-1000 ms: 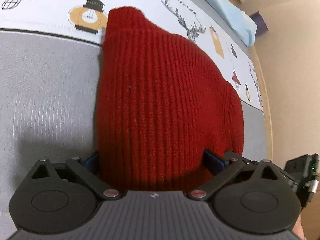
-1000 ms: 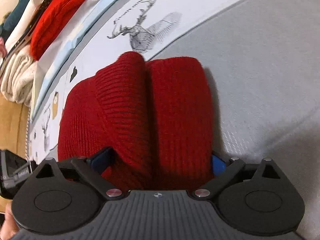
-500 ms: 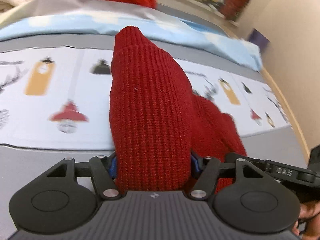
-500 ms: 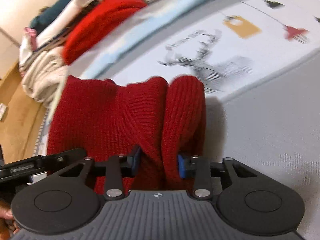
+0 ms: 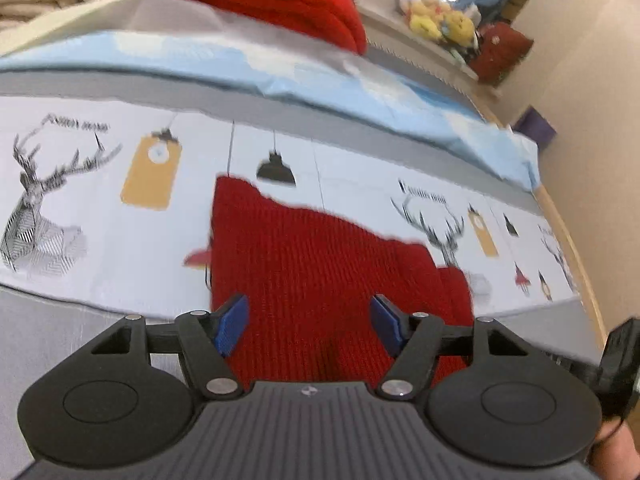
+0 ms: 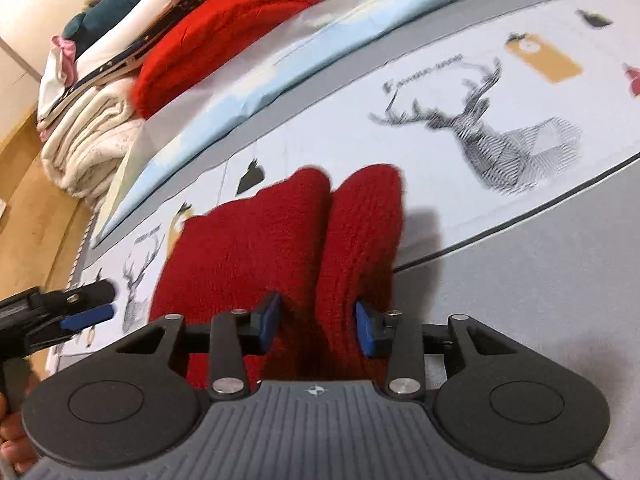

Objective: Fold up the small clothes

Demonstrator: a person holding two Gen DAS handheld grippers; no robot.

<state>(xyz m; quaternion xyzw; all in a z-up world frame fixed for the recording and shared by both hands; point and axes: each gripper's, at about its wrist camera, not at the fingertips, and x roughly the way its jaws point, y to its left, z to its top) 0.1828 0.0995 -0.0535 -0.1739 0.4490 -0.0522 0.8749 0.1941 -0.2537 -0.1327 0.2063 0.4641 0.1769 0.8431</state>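
Note:
A red knit garment (image 5: 320,272) lies bunched on the bed, partly over the deer-print bedspread (image 5: 80,184). My left gripper (image 5: 308,324) hovers over its near end. Its jaws are opening and both blue pad faces show bare, with the knit lying between and below them, not pinched. In the right wrist view that gripper (image 6: 108,300) sits left of the cloth, apart from it. My right gripper (image 6: 318,328) has a raised roll of the garment (image 6: 352,240) between its blue pads. Its jaws are starting to open, but the pads still press the knit.
At the back stands a pile of folded clothes: a red knit (image 6: 224,36), a cream blanket (image 6: 88,148), white and teal items. A light blue sheet (image 5: 280,68) runs across behind the print. Grey bed cover (image 6: 540,280) lies to the right, wooden floor (image 6: 24,200) to the left.
Both grippers closed on the garment's near edge and carried it up and forward over the printed band. The left pads have since come off the knit, which now sits lower in that view.

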